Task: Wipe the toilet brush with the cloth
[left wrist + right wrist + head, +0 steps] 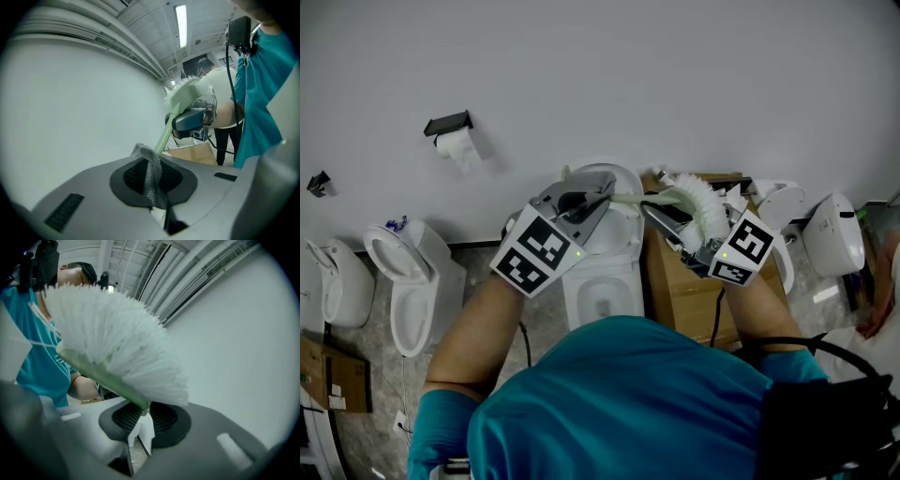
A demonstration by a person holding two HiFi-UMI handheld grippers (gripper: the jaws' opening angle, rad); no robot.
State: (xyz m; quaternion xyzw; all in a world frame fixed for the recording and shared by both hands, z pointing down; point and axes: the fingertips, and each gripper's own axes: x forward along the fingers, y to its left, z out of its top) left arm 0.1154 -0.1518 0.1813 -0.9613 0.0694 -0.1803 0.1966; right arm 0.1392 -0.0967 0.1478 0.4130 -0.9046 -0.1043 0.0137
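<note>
In the head view the toilet brush [698, 202] has white bristles and a pale green handle [628, 199], and it is held level over a toilet. My right gripper [661, 214] is shut on it just below the brush head. The right gripper view shows the bristles [117, 348] fanning above the jaws of my right gripper [140, 408]. My left gripper [605, 199] is shut on a grey mesh cloth [151, 173] at the handle's free end. In the left gripper view the green handle [164, 136] rises from behind the cloth toward the right gripper [192, 119].
A white toilet [600, 281] stands below the grippers against a plain grey wall. Another toilet [408, 281] is at the left, with more [834, 234] at the right. A cardboard box [675, 291] sits beside the middle toilet. A paper roll [457, 145] hangs on the wall.
</note>
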